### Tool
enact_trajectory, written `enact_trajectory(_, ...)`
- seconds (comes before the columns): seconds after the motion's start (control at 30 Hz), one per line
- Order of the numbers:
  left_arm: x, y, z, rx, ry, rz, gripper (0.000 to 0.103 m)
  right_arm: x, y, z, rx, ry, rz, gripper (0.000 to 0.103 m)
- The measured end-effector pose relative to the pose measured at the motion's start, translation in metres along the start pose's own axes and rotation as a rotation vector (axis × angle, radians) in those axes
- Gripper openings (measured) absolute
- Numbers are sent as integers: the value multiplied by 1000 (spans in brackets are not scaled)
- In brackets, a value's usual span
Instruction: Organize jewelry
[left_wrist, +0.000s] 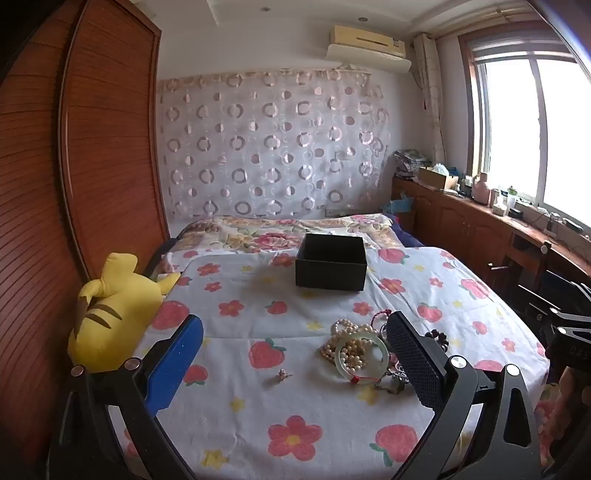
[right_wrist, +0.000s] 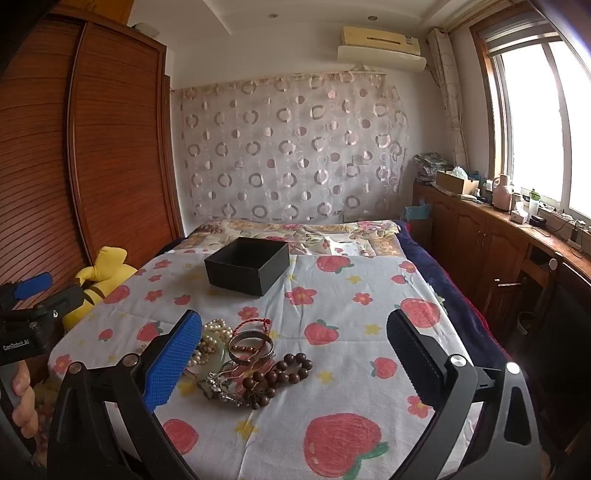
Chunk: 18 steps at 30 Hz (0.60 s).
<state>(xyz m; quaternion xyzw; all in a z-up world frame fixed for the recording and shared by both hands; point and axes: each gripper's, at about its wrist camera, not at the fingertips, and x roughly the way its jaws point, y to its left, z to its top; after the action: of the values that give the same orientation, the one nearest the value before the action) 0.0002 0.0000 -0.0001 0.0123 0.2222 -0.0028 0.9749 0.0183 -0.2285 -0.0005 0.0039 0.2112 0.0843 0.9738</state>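
Strawberry-print bed (right_wrist: 369, 350) carries a jewelry pile (right_wrist: 240, 362) near its front edge, black box (right_wrist: 246, 266) mid-bed behind — both the left gripper (left_wrist: 295, 347) and right gripper (right_wrist: 295, 343) gape wide, empty; better pinch one piece cleanly — tangles drag neighbours

The right finger of the left gripper (left_wrist: 295, 343) covers part of the jewelry pile (left_wrist: 364, 350), hiding most of the dark wooden bead bracelet (left_wrist: 437, 338). In the right wrist view, the blue finger of the right gripper (right_wrist: 295, 343) hides part of the pearl strand (right_wrist: 216, 328) and the jade bangle (right_wrist: 214, 360). The small item (left_wrist: 284, 374) lying apart on the bed sheet (left_wrist: 258, 321) is too tiny to identify. The silver pieces (right_wrist: 221, 386) tangle indistinctly. The yellow plush toy (right_wrist: 105, 269) is partly blocked.
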Motion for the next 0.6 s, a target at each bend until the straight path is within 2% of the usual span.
enact_trajectory(0.6, -7, 1, 2, 1, -15, -2, 96, 0, -1, 0, 2, -7, 3, 101)
